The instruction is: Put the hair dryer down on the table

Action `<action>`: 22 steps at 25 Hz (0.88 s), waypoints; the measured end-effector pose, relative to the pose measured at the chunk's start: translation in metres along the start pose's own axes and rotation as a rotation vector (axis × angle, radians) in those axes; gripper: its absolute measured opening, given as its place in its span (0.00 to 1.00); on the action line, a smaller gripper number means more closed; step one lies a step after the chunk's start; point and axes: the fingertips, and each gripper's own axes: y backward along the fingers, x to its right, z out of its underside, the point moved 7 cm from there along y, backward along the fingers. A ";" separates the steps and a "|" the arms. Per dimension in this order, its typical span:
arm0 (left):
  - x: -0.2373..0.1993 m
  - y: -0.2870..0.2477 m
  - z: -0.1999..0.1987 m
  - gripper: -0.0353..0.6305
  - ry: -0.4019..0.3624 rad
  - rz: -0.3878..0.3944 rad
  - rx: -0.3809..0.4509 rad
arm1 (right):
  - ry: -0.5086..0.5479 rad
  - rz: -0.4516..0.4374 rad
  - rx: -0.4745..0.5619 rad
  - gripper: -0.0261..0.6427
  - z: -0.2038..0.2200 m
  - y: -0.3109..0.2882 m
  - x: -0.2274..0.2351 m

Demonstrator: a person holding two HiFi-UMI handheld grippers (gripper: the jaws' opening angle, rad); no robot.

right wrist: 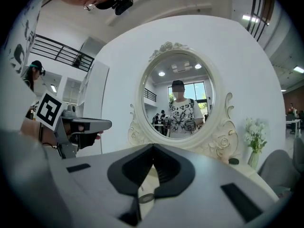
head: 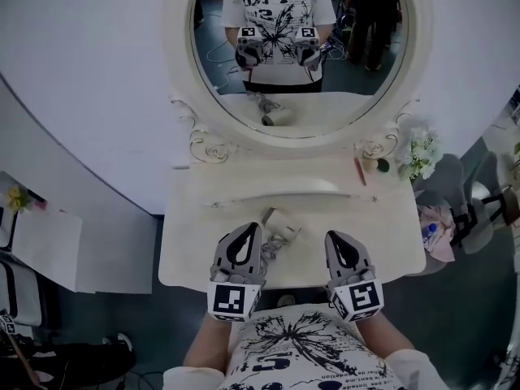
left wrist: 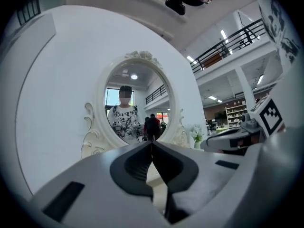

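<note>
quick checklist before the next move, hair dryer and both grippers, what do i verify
1. Hair dryer lying on the table: ok.
2. Left gripper free of the dryer, jaws together with nothing between them: ok.
3. Right gripper empty, jaws together: ok.
4. Cord clear of the left gripper: cannot tell, it lies close beside the gripper's tip.
5. Dryer back from the table's front edge: ok.

Bright, even indoor light, cast by ceiling strip lights (left wrist: 223, 33) high right of the left gripper (left wrist: 152, 145), dressing table (head: 195, 242) washed pale ahead of it, shadows kept soft, edges bent by fisheye, corners darkened, near jaw bodies blurred.
</note>
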 end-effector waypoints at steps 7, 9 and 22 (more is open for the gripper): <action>-0.004 0.007 -0.006 0.09 0.040 0.028 0.018 | 0.025 -0.010 0.012 0.06 -0.006 -0.001 -0.002; -0.001 0.009 -0.005 0.09 0.029 0.053 0.014 | 0.021 -0.010 0.010 0.06 -0.006 -0.002 -0.002; 0.006 0.007 -0.001 0.09 0.043 0.116 0.003 | 0.045 -0.047 0.009 0.07 -0.011 -0.010 -0.009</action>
